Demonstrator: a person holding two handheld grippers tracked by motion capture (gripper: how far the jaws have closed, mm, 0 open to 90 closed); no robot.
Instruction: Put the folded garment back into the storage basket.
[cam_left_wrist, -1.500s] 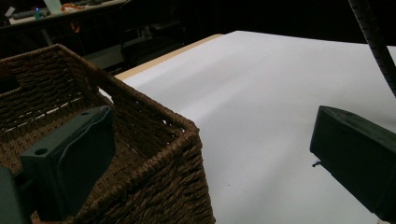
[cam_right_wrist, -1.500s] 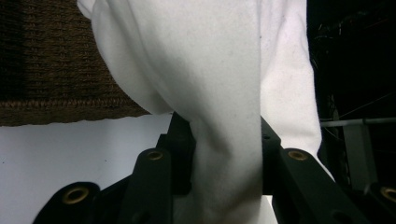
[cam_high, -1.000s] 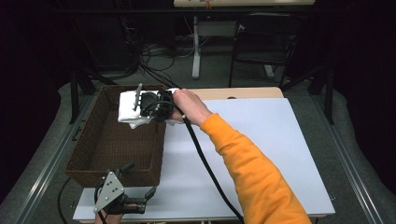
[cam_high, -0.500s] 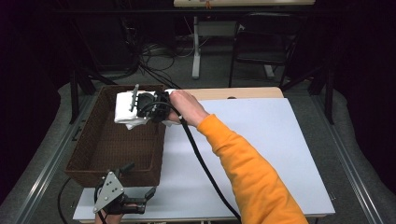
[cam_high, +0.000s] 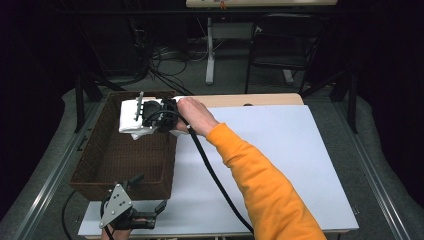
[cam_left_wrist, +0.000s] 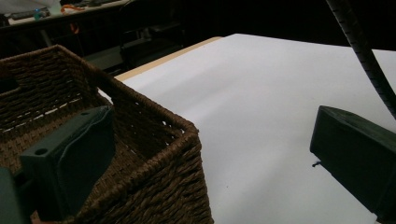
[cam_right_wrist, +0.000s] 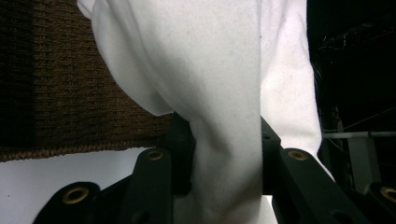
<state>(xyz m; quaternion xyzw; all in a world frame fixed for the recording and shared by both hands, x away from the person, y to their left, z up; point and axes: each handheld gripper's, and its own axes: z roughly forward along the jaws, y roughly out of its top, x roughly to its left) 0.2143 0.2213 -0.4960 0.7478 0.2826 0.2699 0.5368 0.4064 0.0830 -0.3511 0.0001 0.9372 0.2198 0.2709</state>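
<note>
A white-topped table carries a brown wicker basket on its left part, and the work in hand looks like laying a white folded cloth into it. The cloth hangs over the basket's far right corner, above the rim and not yet resting on the woven floor. The right gripper, reached in by an orange-sleeved arm, has its jaws clamped together on a bunched fold of the cloth, which the right gripper view shows pinched to a narrow neck and billowing out above. That drape suggests a soft, light, limp thing: it should sag and unfold from any single hold, is neither fragile nor slippery, and is best taken at a thick folded edge. The left gripper rests at the table's near edge beside the basket, jaws wide apart and empty.
</note>
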